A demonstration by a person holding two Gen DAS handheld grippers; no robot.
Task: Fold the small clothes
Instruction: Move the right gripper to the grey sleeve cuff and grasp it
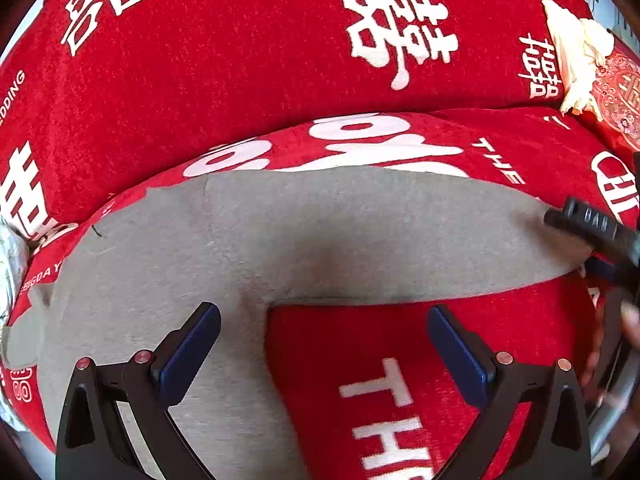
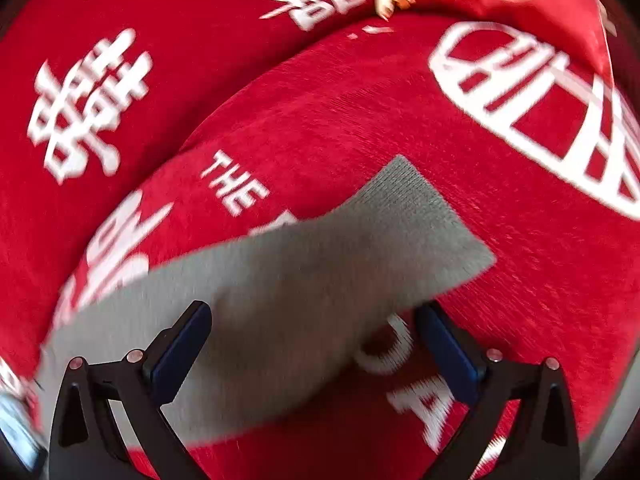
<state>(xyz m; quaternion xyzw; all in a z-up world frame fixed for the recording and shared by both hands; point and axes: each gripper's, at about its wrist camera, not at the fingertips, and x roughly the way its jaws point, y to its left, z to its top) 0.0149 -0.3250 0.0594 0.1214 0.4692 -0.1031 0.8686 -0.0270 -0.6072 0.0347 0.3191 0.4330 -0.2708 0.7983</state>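
A grey sock [image 1: 320, 232] lies flat on a red cover [image 1: 240, 60] printed with white characters. Its long axis runs crosswise ahead of the left claw [image 1: 324, 356], with one part bending back toward that claw's left finger.

The left claw is spread wide and holds nothing; its left pad [image 1: 188, 356] hangs over grey cloth, its right pad over bare red. The right claw [image 2: 316, 352] is also wide and empty. In its view the sock runs from lower left up to a ribbed cuff [image 2: 424, 216] ahead and slightly right, and the sock's near edge passes between the pads. The view is blurred, so contact cannot be judged.

The right claw looks nearer the cuff, the left nearer the other end. A fold would likely carry one end along the long axis onto the other.
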